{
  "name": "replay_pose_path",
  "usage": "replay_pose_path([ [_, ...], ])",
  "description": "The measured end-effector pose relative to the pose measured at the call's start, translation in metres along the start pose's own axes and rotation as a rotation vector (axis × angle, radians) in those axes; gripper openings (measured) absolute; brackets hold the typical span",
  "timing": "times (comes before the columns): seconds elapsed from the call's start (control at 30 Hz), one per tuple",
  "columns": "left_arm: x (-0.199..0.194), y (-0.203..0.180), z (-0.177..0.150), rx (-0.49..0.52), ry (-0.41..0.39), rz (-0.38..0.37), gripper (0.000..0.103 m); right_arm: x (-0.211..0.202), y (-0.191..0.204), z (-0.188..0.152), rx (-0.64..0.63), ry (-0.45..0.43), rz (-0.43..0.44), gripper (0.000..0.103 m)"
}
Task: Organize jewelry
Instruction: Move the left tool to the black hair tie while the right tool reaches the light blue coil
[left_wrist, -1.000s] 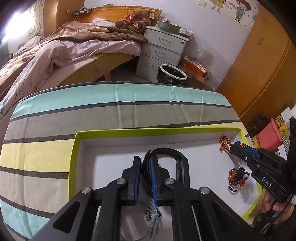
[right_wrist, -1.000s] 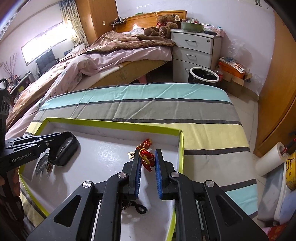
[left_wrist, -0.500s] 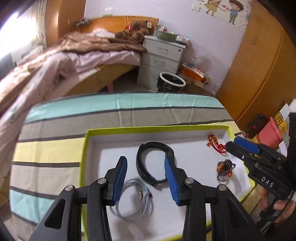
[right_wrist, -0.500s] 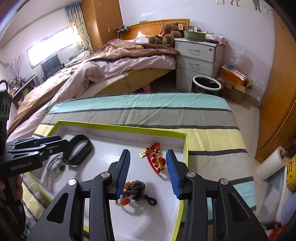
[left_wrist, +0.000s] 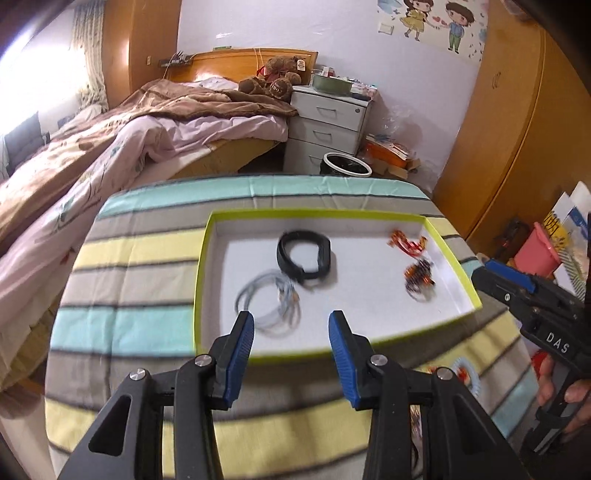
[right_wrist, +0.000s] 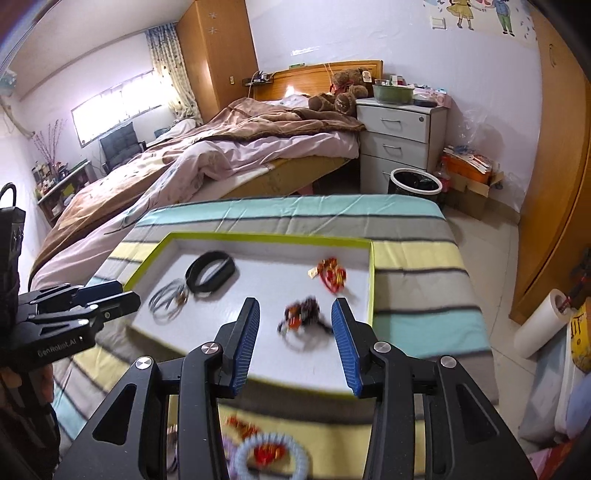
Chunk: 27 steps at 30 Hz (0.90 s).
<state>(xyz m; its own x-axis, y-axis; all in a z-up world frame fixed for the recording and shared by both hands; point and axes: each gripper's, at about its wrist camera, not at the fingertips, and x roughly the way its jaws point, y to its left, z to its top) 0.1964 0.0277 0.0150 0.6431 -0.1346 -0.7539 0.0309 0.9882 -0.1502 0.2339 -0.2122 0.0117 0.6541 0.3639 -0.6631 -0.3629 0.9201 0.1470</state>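
Your left gripper (left_wrist: 291, 334) and right gripper (right_wrist: 295, 328) both gape wide, empty; ahead of them four pieces lie in the tray (left_wrist: 201, 266); more jewelry (right_wrist: 266, 456) waits beneath your right gripper, unsorted.

Both tools are matte black plastic frames with triangular cut-outs and round silver screws at the pivots. The left gripper (left_wrist: 291, 345) and the right gripper (right_wrist: 295, 341) carry ribbed blue fingers (right_wrist: 246, 345). White lettering reads "DAS" on the right tool's side and "GenRobot.AI" on the left's.
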Motion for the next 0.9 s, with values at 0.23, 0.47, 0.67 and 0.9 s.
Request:
replay_pose_path([
  [0.23,-0.023,-0.003,-0.036,-0.026,0.002,-0.077,0.042,-0.017,-0.008,-0.033,-0.003,0.039,-0.011,0.042],
  [0.47,-0.033,-0.009,-0.069,-0.025,0.023,-0.131,0.042,-0.020,-0.018,-0.063,0.016,0.106,-0.020,0.042],
  [0.67,-0.034,-0.006,-0.088,-0.060,0.040,-0.196,0.042,-0.020,-0.018,-0.075,0.006,0.131,-0.012,0.042],
  [0.9,-0.033,-0.012,-0.102,-0.062,0.093,-0.229,0.042,-0.012,-0.018,-0.082,0.007,0.165,0.018,0.042],
])
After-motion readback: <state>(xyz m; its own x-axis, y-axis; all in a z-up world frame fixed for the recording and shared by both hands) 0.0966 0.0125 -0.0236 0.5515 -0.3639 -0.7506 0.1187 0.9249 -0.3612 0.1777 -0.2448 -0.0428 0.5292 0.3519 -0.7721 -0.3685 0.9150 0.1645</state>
